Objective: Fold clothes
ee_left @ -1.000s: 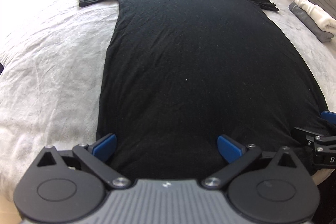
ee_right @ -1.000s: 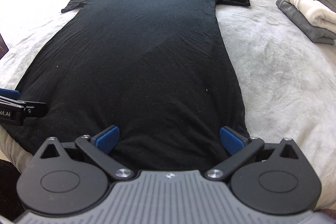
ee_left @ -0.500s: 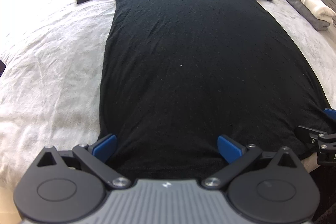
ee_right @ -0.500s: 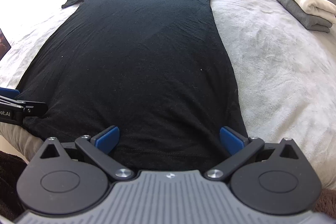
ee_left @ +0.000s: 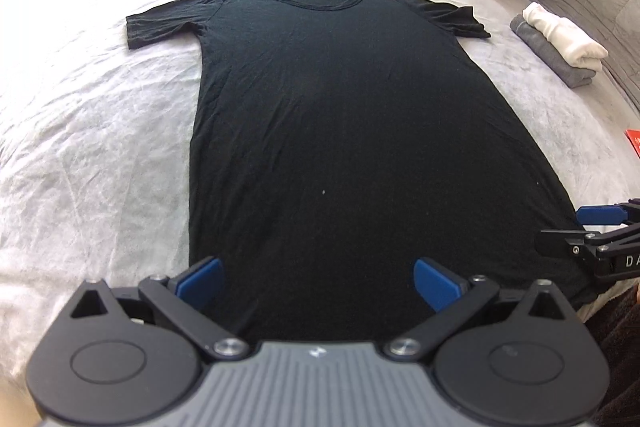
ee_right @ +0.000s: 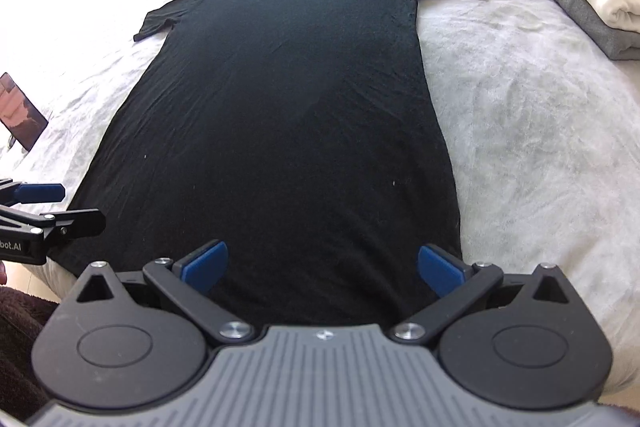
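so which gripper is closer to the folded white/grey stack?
Right. The right gripper sits at the black t-shirt's hem corner on the side of the folded stack; the left gripper is at the opposite corner, a shirt-width further off.

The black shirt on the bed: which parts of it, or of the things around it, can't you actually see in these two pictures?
- Shirt bottom hem: both views, covered by each camera's own gripper body.
- Left gripper and right gripper: wide open; whether the fingers touch the cloth can't be told.
- Red thing: left view, cut by the edge.
- Dark flat thing: right view, cut by the edge.
- Folded clothes: how many pieces is unclear.
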### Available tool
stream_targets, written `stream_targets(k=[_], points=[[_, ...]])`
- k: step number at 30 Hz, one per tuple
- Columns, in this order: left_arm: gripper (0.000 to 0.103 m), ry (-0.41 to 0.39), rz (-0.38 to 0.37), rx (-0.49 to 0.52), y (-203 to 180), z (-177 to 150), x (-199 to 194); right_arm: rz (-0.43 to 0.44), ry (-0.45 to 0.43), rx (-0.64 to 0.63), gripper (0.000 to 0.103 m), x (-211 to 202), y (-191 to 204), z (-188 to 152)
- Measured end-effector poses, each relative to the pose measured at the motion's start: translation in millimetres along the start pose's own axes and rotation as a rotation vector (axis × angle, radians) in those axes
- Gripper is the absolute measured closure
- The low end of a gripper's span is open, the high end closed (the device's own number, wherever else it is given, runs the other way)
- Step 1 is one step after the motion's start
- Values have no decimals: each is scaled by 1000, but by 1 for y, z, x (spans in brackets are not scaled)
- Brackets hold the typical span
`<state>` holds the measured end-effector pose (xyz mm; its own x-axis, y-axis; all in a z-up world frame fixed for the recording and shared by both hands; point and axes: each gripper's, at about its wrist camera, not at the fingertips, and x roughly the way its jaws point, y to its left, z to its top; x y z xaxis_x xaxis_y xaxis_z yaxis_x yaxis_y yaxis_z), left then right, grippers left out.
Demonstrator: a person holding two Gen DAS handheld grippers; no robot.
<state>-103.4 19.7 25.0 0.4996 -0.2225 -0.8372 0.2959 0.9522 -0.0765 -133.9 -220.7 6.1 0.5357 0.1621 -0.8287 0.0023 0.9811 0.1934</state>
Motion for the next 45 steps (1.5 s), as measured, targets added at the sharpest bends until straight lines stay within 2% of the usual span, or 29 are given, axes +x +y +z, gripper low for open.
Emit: stream_targets(k=[8, 16, 23, 29, 33, 36, 39, 41, 43, 44, 45], points=[[1, -48, -2, 50, -26, 76, 39, 7, -71, 7, 0, 30, -31, 81], [1, -114, -43, 41, -51, 164, 108, -9, -130, 35, 0, 80, -78, 156], [1, -179, -29, 65, -79, 220, 168, -20, -201, 113, 0, 114, -125, 206], [1, -236, -69, 6, -89, 246, 204, -84, -293, 177, 1, 128, -164, 226], [1, -328, -109, -14, -91, 249, 216, -60, -339, 288, 14, 136, -192, 223], [3, -410, -123, -29, -84, 249, 220, -48, -356, 302, 21, 142, -201, 221], [11, -468, -208, -119, -69, 247, 225, -72, -370, 286, 29, 145, -201, 224], [11, -490, -295, -184, -58, 243, 231, -104, -378, 265, 39, 148, -199, 225], [11, -467, -383, -227, -52, 243, 239, -143, -385, 242, 58, 150, -196, 226], [11, -453, -427, -248, -49, 243, 243, -148, -392, 242, 63, 150, -197, 226], [11, -439, -471, -269, -46, 244, 247, -148, -398, 245, 73, 150, -198, 226]])
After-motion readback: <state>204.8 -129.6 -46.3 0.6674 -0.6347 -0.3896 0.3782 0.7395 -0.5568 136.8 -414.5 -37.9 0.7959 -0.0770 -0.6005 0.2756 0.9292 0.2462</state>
